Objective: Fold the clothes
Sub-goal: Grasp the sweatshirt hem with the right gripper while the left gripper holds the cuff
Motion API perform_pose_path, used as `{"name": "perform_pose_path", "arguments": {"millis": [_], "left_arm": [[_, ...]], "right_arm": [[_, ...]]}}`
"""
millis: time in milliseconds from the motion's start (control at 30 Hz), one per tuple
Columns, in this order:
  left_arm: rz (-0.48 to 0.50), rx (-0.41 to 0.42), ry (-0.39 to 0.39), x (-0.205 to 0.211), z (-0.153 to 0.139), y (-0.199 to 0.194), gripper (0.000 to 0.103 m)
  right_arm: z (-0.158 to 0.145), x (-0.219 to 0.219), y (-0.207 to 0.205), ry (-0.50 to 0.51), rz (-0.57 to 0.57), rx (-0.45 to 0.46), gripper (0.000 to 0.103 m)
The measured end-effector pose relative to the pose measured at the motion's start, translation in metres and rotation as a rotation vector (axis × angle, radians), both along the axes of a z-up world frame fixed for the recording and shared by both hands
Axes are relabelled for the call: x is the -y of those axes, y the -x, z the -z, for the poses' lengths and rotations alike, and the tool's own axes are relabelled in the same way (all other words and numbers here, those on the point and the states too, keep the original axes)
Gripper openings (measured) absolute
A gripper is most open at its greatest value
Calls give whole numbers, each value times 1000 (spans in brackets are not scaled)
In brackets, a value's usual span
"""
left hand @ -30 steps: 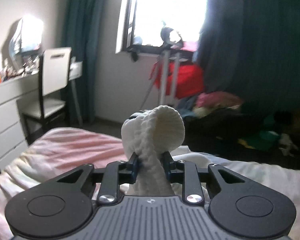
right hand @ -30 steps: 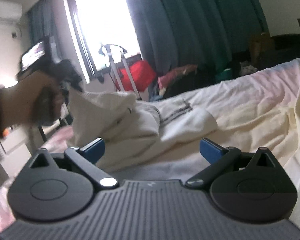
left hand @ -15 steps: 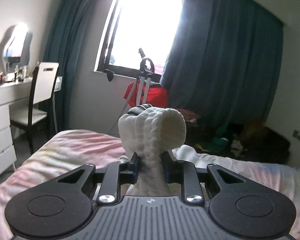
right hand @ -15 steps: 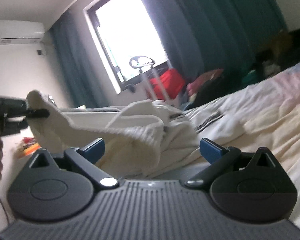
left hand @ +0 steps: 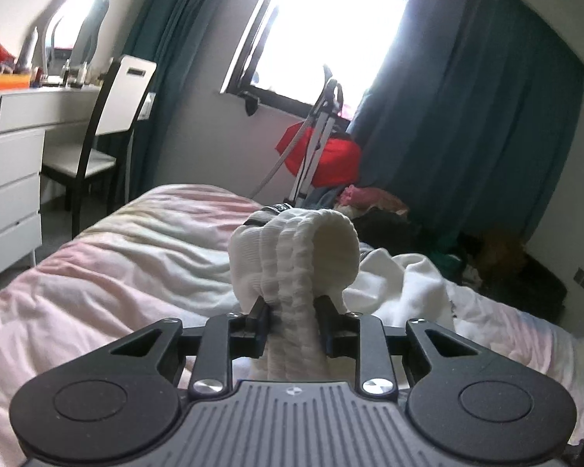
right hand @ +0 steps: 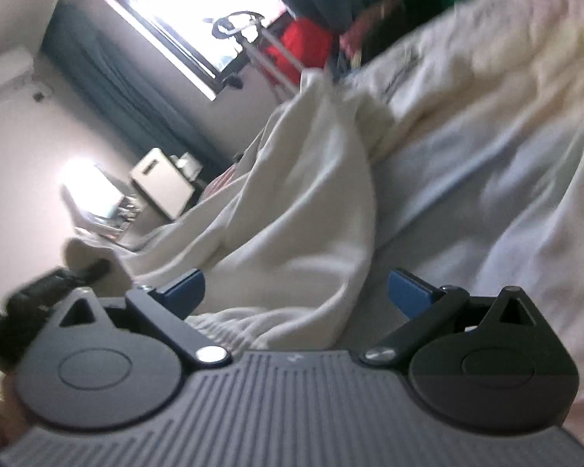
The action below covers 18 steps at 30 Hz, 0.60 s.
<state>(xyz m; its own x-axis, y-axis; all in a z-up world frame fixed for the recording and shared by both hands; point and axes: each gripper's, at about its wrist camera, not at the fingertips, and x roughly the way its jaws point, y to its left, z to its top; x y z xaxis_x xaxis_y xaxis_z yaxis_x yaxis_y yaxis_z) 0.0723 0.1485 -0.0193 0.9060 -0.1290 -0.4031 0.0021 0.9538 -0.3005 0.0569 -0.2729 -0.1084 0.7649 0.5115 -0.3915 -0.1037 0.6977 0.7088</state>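
Observation:
My left gripper is shut on the ribbed edge of a white garment, which bunches up above the jaws. The rest of the garment lies crumpled on the bed behind it. In the right wrist view the same white garment stretches from the left gripper at the far left across the bed. My right gripper is open and empty, low over the garment's near edge. That view is tilted and blurred.
The bed has a rumpled pink and white sheet. A white desk and chair stand at the left. A stand with red cloth and a heap of clothes lie beyond the bed, below the window.
My left gripper has kept its hold on the garment and dropped lower towards the bed. My right gripper has rolled and moved in close over the garment, still open.

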Motion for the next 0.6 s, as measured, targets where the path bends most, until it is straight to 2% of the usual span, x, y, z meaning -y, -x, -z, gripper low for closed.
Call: {"name": "perform_pose_path", "arguments": {"millis": [33,133,267,333,400,467,533,600], "left_arm": [[-4,-8,-3,-1,2,-5,28],[-4,-45,59,-8,6,-16,28],[-13,-81,97,-17,11,-26,29],[-17,-100,105,-19,14,-31,29],[-26,-121,120,-22,17,-35,30],[-33,-133,118,-22,18,-39,31],[-33,-143,108,-22,20,-41,34],[-31,-156,99,-21,23,-44,36]], "right_arm": [[4,-2,-2,-36,-10,-24,102],[19,-10,-10,-121,-40,-100,102],[39,-21,-18,-169,-89,-182,102],[41,-28,-19,-171,-104,-177,100],[41,-37,-22,-146,-132,-157,85],[41,-45,-24,-127,-163,-142,77],[42,-49,-24,-116,-184,-134,74],[40,-52,-24,-91,-189,-130,59]]}}
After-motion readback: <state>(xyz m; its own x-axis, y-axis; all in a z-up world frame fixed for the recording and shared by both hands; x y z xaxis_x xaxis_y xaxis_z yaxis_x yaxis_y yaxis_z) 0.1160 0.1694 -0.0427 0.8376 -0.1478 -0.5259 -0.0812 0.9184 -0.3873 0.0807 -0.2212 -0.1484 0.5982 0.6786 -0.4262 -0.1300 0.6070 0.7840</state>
